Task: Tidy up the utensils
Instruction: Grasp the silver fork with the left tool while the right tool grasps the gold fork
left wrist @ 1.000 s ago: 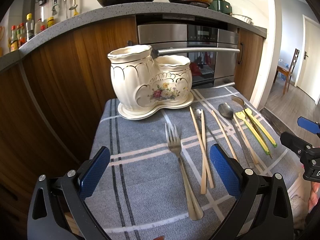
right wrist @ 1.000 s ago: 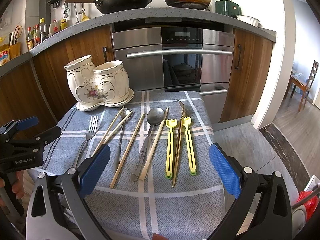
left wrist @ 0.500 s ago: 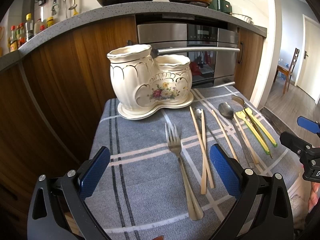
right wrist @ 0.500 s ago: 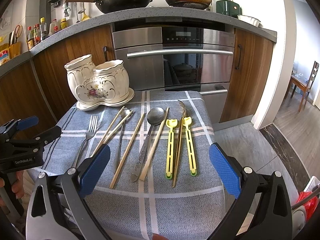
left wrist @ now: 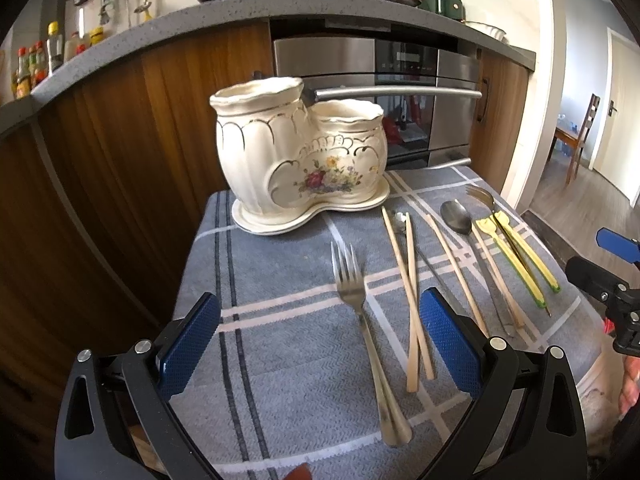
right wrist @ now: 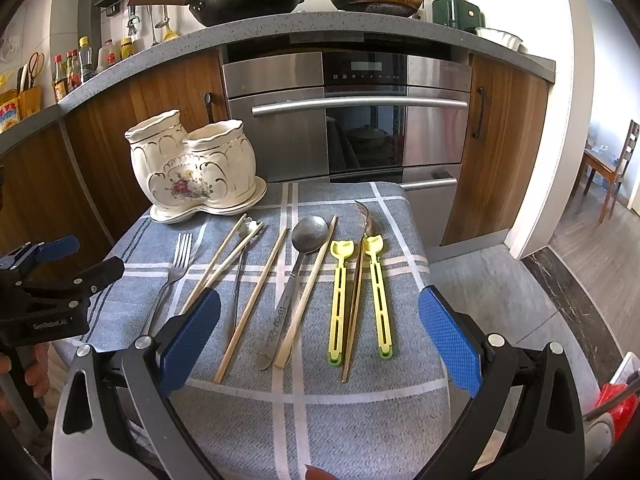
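Utensils [right wrist: 296, 284] flat beside empty holder [right wrist: 192, 168]

light: bright daylight, seemingly from the right doorway side | glare: sheen on the stainless steel oven front [right wrist: 276, 92] | shadows: soft, short | distortion: strong fisheye bending, black vignette corners | blur: slight smear on the silver metal fork [left wrist: 352, 292], left view

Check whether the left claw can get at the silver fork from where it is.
Probably yes: the left claw is open and the silver fork lies flat between its fingers, apart from the chopsticks, nothing on top.
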A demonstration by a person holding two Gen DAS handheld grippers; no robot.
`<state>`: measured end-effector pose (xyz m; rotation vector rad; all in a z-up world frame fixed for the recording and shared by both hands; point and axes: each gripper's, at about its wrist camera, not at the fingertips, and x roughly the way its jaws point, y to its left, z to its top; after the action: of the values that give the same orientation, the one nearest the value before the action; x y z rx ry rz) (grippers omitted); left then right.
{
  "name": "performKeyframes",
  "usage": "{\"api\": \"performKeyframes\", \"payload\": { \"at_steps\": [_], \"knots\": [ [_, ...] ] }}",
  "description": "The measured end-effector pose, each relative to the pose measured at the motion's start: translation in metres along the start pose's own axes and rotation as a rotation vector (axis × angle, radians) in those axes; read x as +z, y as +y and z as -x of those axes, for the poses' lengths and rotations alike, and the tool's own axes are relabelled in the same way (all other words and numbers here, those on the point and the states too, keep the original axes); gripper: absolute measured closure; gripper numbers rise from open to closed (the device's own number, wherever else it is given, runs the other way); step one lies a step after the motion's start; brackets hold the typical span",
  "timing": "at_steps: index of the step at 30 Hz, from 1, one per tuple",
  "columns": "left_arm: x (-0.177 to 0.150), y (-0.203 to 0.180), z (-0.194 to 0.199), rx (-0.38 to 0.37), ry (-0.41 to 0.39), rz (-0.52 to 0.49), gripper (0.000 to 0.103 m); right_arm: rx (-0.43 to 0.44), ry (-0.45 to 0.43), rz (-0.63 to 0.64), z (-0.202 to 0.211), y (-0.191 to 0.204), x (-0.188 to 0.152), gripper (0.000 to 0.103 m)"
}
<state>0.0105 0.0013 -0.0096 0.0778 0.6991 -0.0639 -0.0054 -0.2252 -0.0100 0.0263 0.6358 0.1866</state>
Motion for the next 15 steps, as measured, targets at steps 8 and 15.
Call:
{"api": "performKeyframes", "payload": {
  "at_steps": [8, 15],
  "knots": [
    [0.0, 0.004, -0.027, -0.062, 0.04, 0.006, 0.005, -0.012, 0.006, 0.0, -0.008, -0.008, 0.0, 0.005],
    [0.004, 0.004, -0.053, -0.095, 0.094, 0.006, 0.007, -0.013, 0.024, -0.011, -0.016, -0.019, -0.004, 0.005]
  ]
}}
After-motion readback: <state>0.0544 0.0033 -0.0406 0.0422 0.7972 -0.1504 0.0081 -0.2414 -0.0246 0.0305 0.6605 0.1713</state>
